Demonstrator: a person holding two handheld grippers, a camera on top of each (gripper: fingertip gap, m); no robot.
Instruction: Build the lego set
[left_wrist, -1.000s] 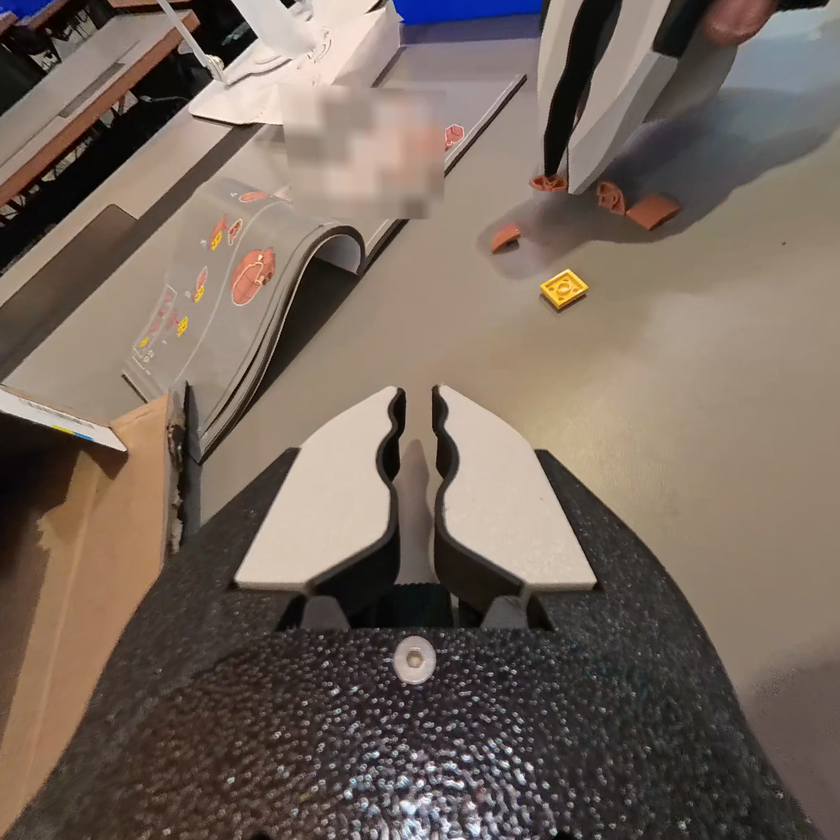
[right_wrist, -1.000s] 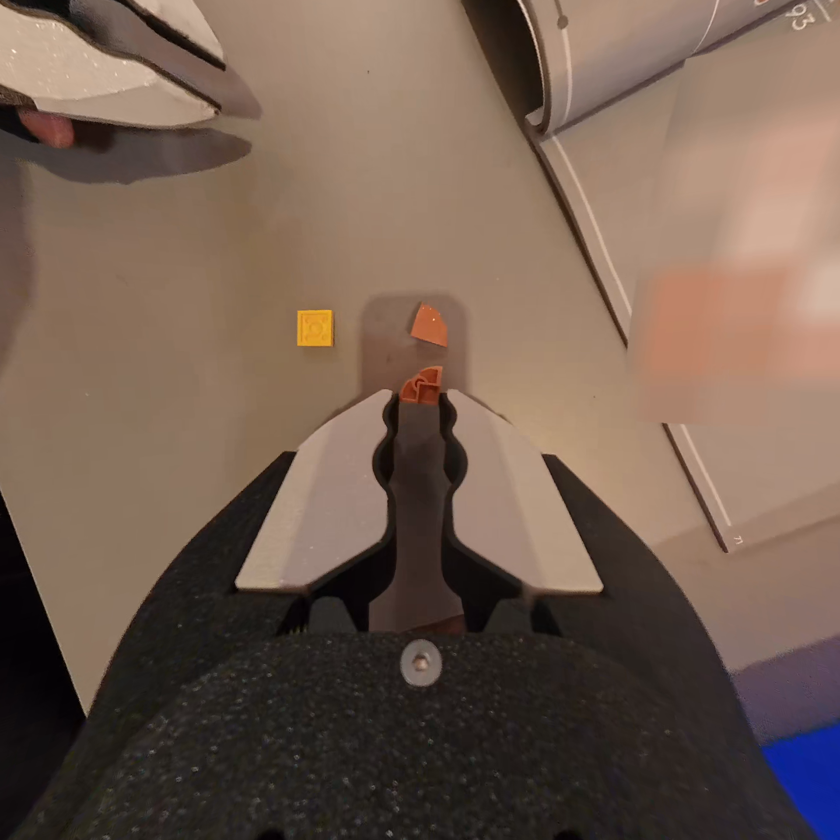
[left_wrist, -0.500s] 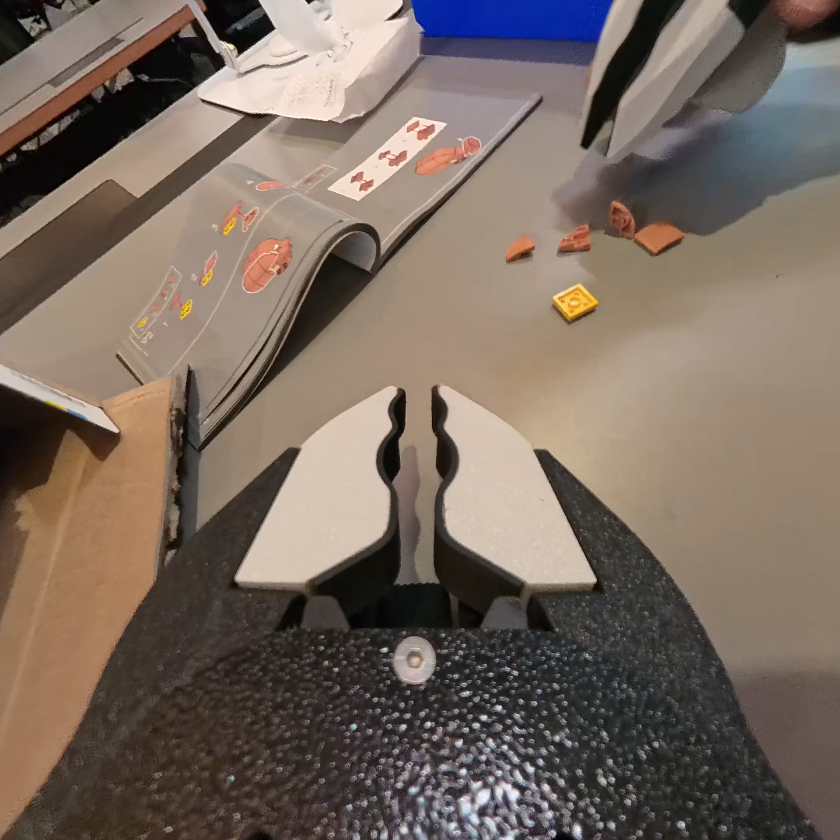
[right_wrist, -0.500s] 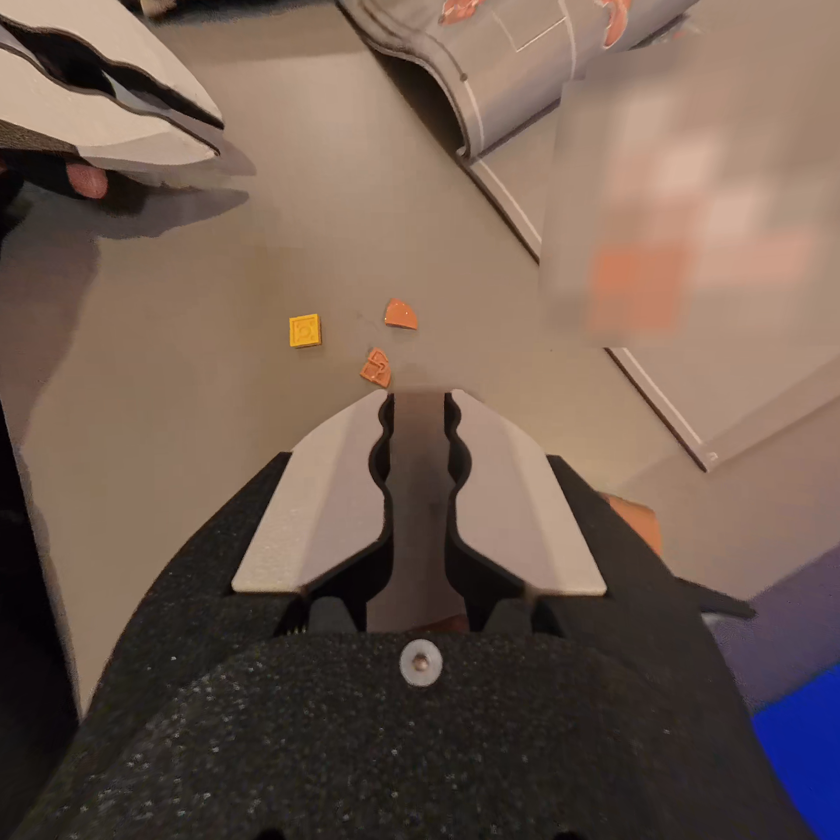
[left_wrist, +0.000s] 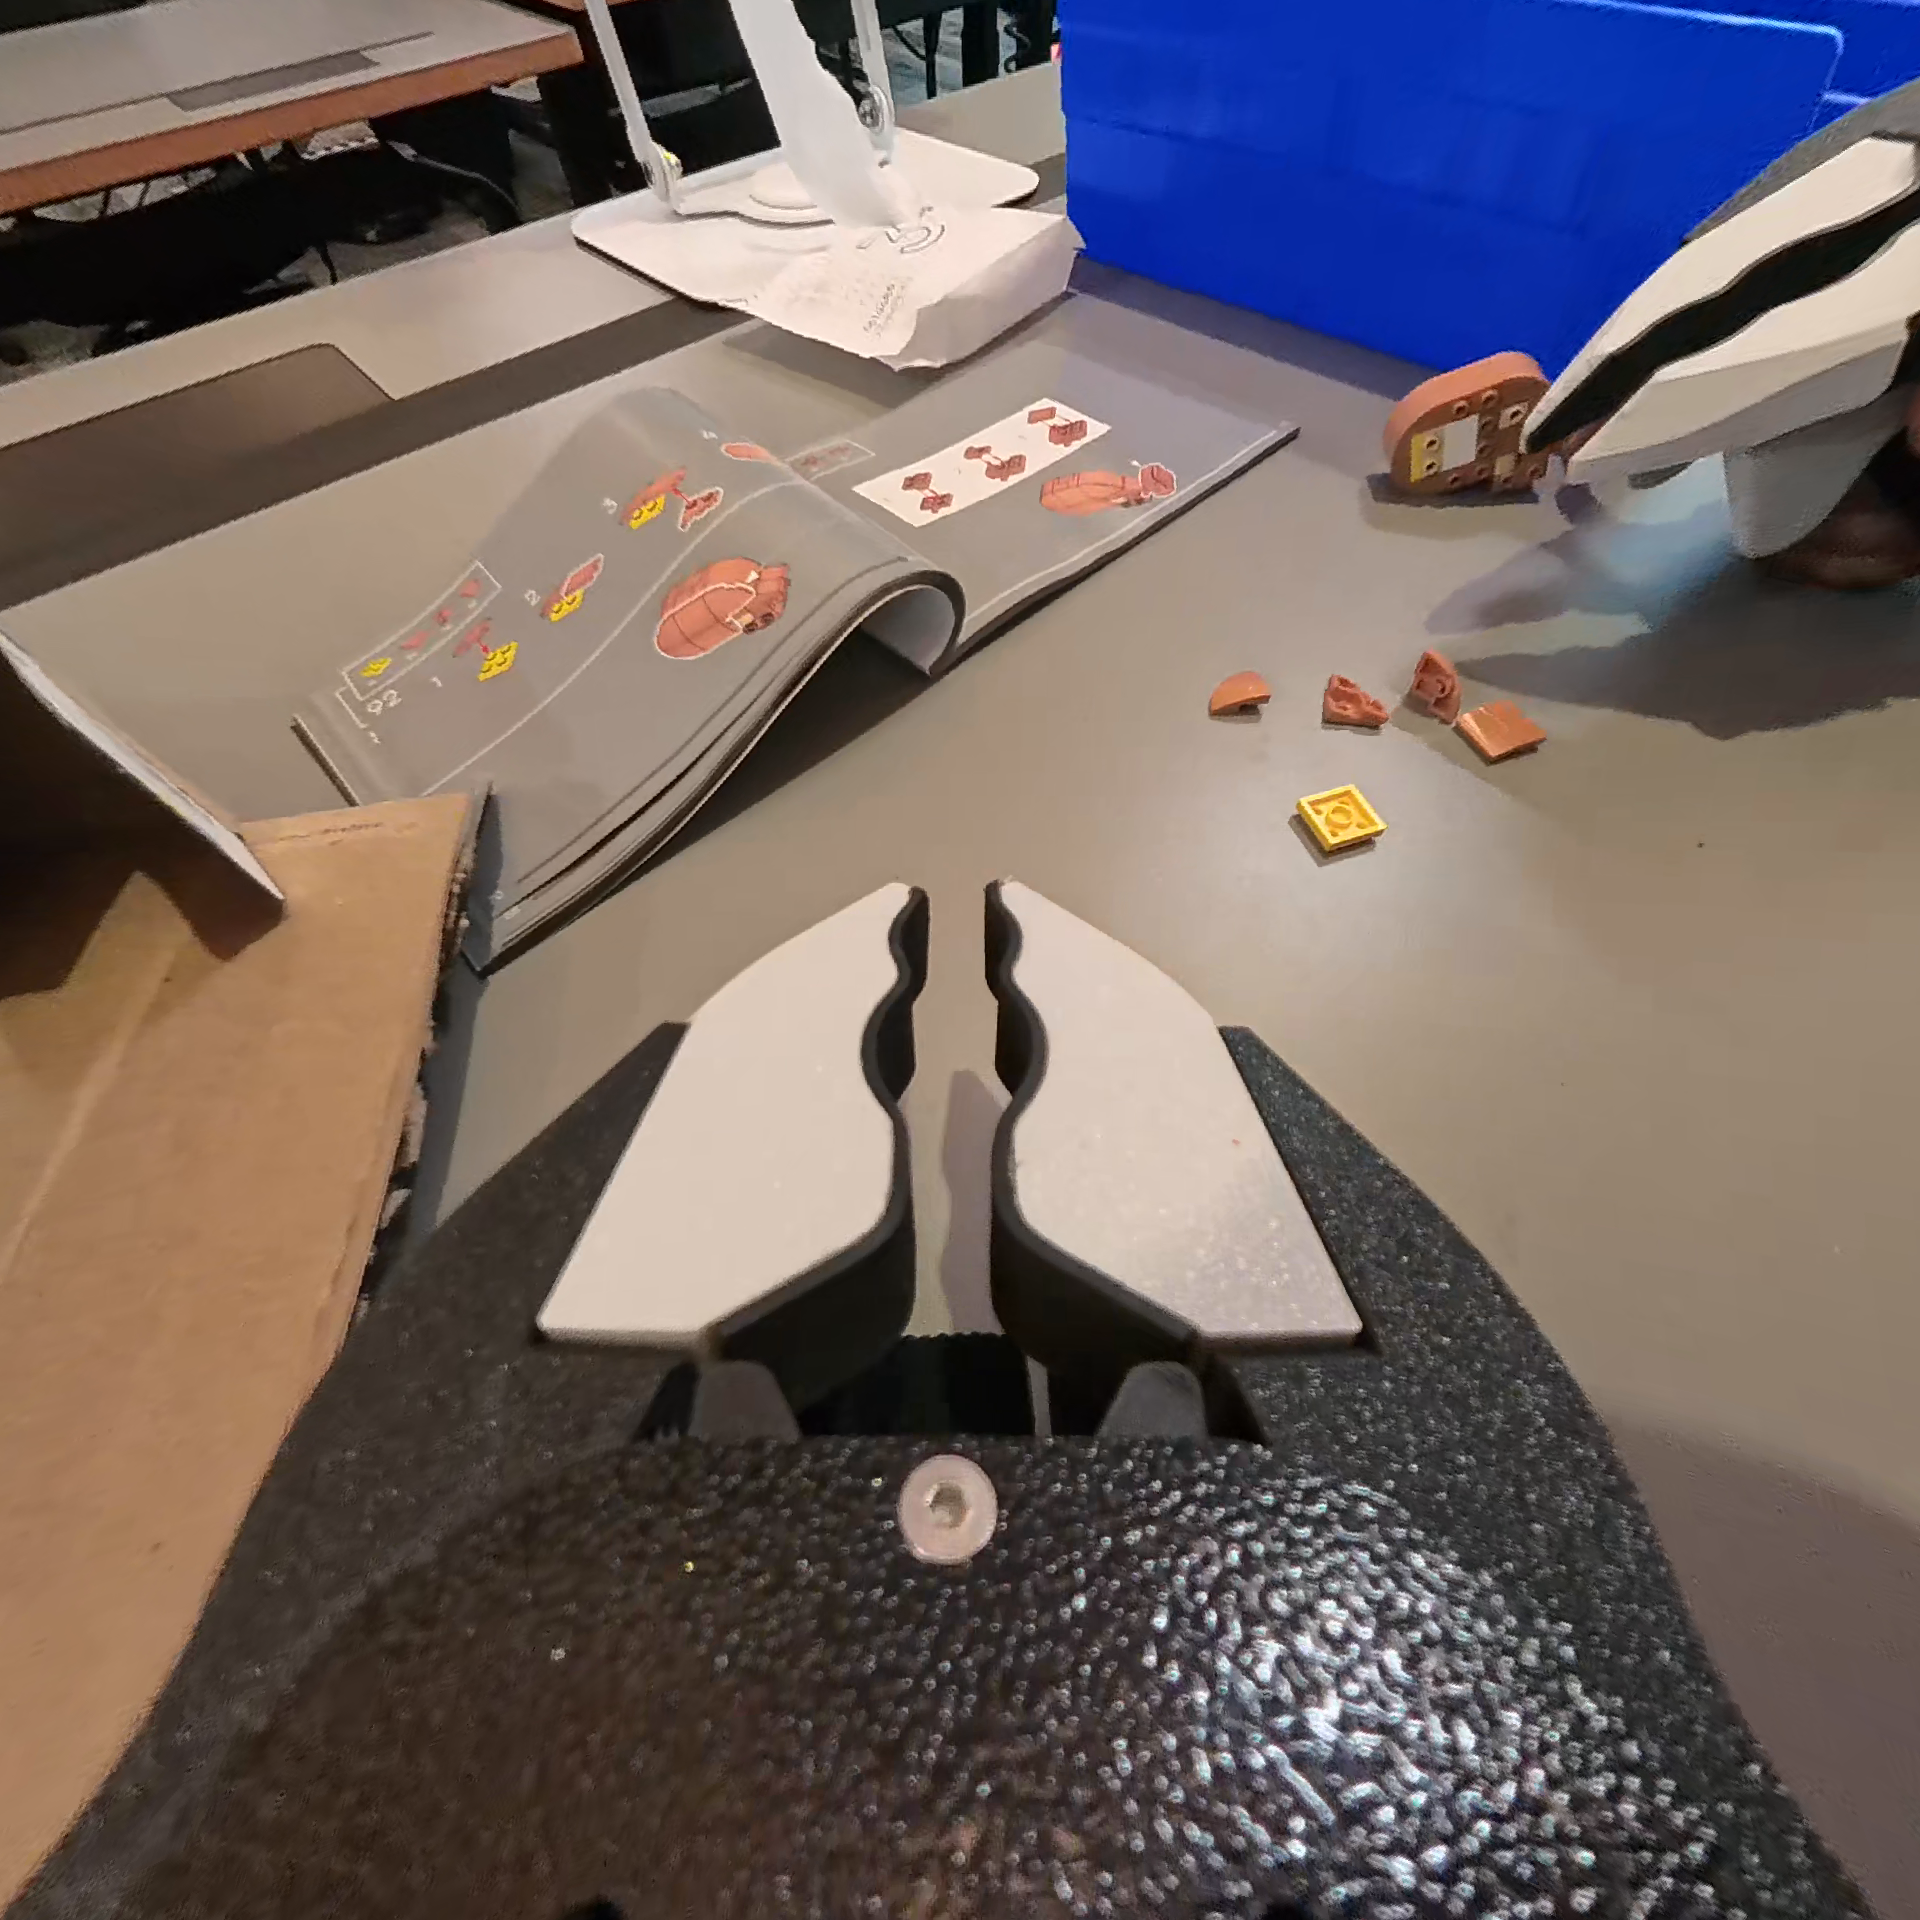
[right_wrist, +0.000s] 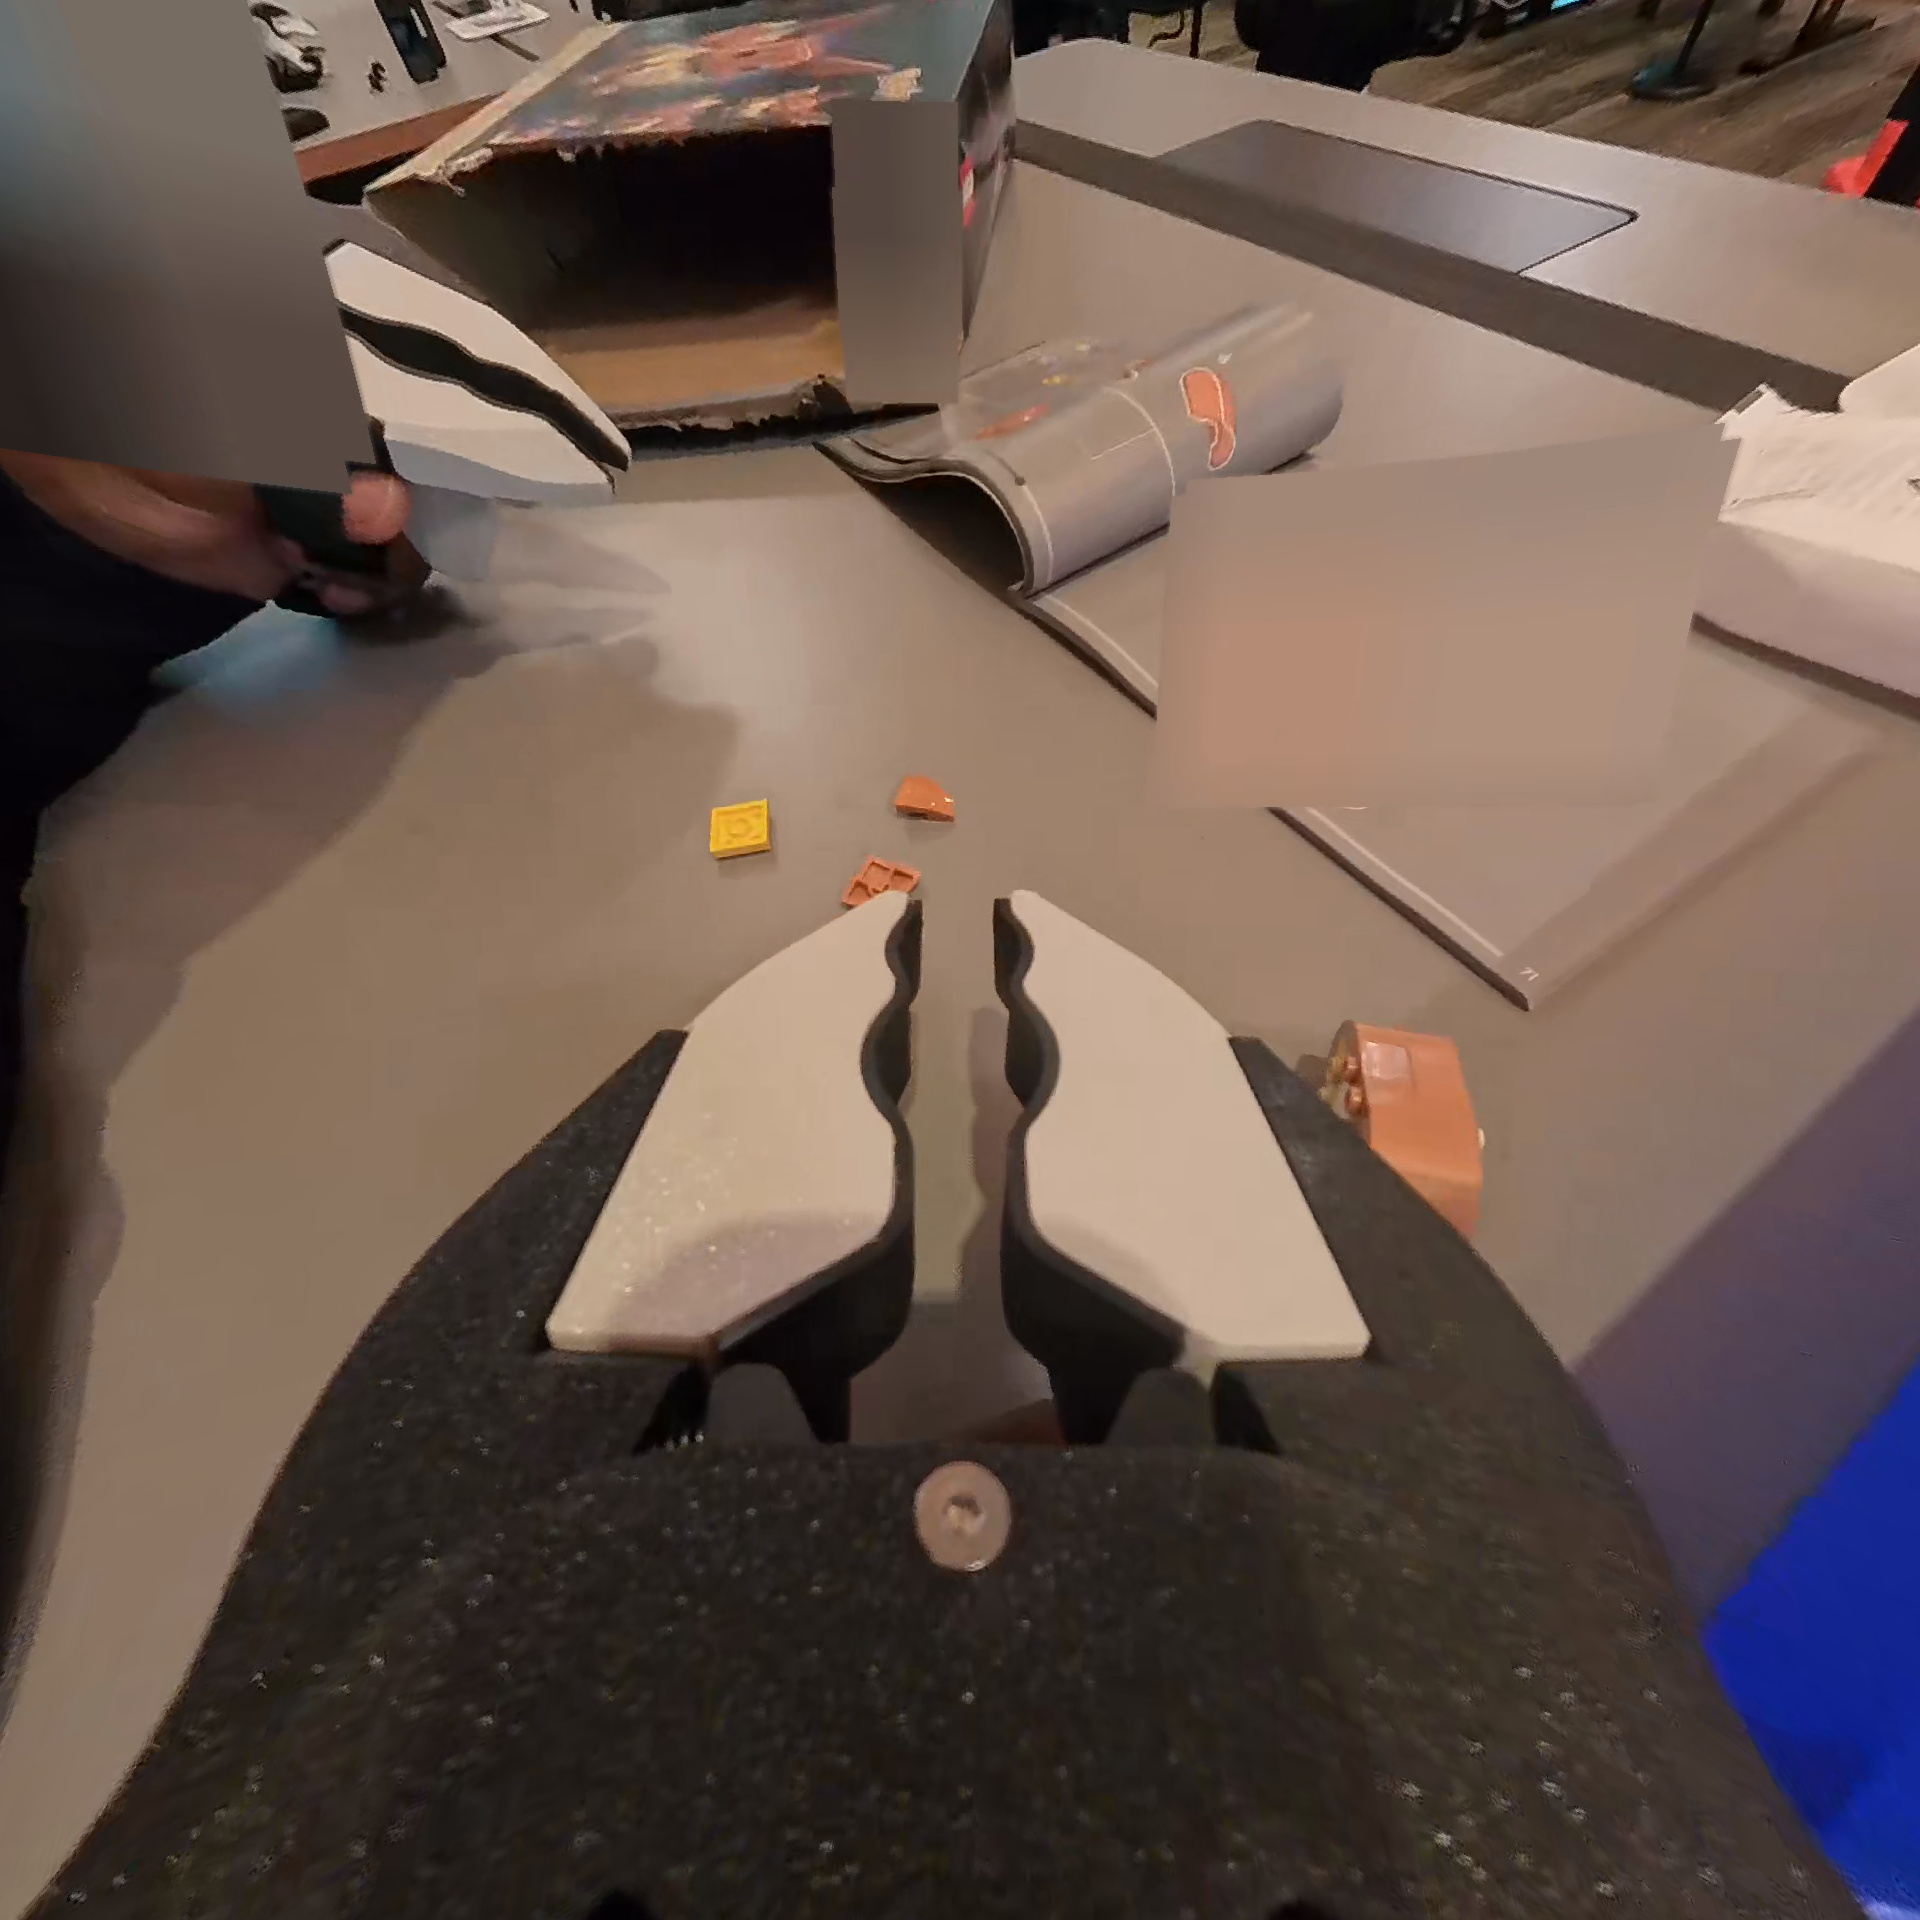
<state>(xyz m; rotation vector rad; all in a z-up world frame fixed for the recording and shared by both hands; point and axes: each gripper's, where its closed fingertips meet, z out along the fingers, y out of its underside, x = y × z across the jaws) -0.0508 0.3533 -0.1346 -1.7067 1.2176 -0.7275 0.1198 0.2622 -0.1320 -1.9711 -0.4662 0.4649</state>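
We hold our left gripper (left_wrist: 954, 904) low over the grey table (left_wrist: 1455, 1143), its jaws slightly apart with nothing between them, just beside the cardboard box (left_wrist: 187, 1091) and the open instruction booklet (left_wrist: 727, 582), which lies flat with its pages showing, as if for reading while we work. Our right gripper (right_wrist: 956, 909) is likewise slightly parted and empty; no pad presses on anything. Just ahead of its left fingertip lies a small brown piece (right_wrist: 881, 881), underside up, with another brown piece (right_wrist: 925, 798) and a yellow square plate (right_wrist: 741, 828) near it. These loose parts sit together on bare table, within easy reach of either gripper. A larger brown assembly (right_wrist: 1403, 1117) stands just beside our right gripper, apart from the loose parts. A blue bin (left_wrist: 1403, 156) stands behind.
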